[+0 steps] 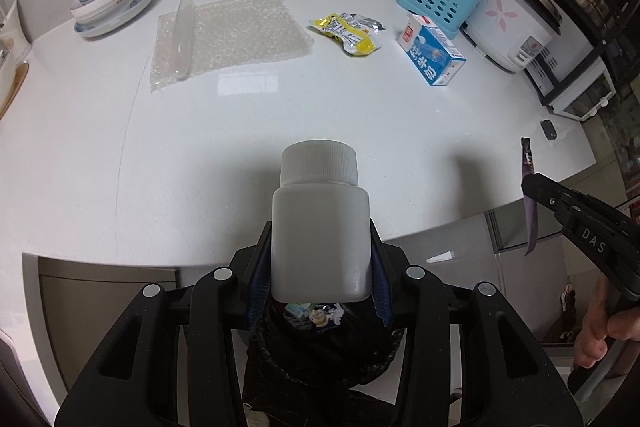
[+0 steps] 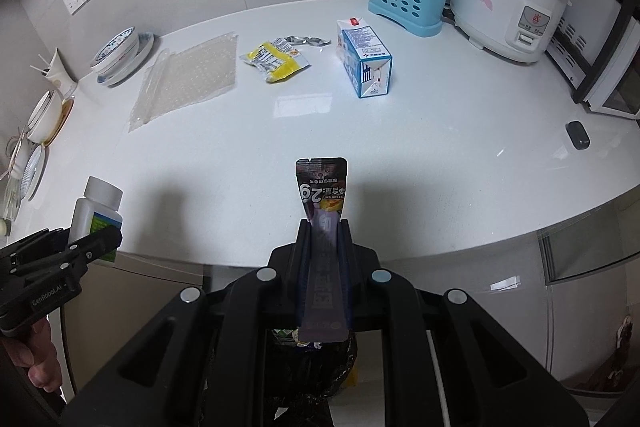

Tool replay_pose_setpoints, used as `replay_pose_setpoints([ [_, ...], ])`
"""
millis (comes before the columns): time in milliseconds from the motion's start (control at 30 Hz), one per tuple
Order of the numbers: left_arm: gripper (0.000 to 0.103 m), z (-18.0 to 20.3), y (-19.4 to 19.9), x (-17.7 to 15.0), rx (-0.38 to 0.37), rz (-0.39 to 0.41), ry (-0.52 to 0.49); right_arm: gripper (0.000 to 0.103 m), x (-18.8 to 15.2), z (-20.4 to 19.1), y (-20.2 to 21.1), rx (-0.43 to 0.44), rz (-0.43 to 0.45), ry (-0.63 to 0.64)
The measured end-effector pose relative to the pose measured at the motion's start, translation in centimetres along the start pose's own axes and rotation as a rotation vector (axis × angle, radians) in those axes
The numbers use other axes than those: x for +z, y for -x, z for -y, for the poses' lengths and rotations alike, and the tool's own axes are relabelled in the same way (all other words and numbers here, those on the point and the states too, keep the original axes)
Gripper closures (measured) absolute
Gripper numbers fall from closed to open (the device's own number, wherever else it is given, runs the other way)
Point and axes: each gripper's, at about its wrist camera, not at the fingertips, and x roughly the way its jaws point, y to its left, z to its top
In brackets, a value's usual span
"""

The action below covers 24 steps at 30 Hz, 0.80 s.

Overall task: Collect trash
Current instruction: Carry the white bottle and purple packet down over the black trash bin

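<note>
Left wrist view shows the left gripper (image 1: pixel 320 251) jaws clamping a white screw-capped plastic bottle (image 1: pixel 320 219) directly above the black-lined trash bin (image 1: pixel 316 343), while the right gripper (image 2: pixel 324 267) jaws pinch a long purple sachet (image 2: pixel 323 227) over it.

Hidden and cut-off parts near the black-lined trash bin

The white plastic bottle (image 1: pixel 320 223) covers most of the black-lined trash bin (image 1: pixel 320 343) below it, leaving its contents too small to identify. The long purple snack sachet (image 2: pixel 323 259) hides its own middle between the right claw's (image 2: pixel 324 227) fingers.
</note>
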Motion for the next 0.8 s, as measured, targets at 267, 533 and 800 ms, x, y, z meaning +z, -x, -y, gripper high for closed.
replay_pose_setpoints([
  [267, 0.062, 1.0, 0.8, -3.6, -0.01, 0.001, -0.004, 0.091, -3.5, -0.4, 0.3, 0.031, -0.01, 0.012],
  [533, 0.062, 2.1, 0.6, -6.8, -0.016, -0.015, -0.014, 0.091, -6.3, 0.0, 0.3, 0.067, -0.028, 0.008],
  [800, 0.062, 2.7, -0.5, -9.5, -0.012, -0.048, -0.036, 0.091, -8.9, 0.5, 0.2, 0.038, -0.038, 0.021],
])
